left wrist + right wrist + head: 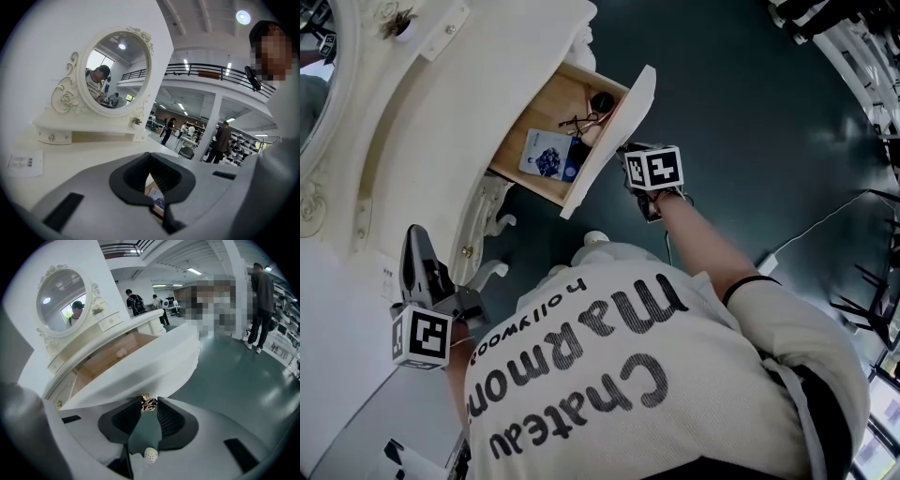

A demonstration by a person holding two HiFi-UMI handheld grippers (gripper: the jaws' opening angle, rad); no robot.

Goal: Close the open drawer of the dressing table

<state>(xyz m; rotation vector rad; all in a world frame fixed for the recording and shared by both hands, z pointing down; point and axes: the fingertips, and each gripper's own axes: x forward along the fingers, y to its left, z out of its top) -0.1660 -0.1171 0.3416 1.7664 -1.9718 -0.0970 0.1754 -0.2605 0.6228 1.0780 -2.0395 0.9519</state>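
The white dressing table [441, 103] stands at the left, and its drawer [546, 112] is pulled out towards the dark floor. The curved white drawer front [609, 141] shows close up in the right gripper view [140, 366]. My right gripper [625, 150] is at the middle of that front, its jaws shut on the small brass drawer knob [149, 404]. My left gripper [416, 234] is held above the tabletop at the lower left, away from the drawer. Its fingers are together with nothing between them [150, 155].
Inside the drawer lie a blue-and-white card [546, 155], a black round item [602, 101] and some thin dark pieces [584, 120]. An oval mirror [115, 72] stands on the tabletop. Carved table legs [492, 211] are below the drawer. A cable [825, 220] crosses the floor at the right.
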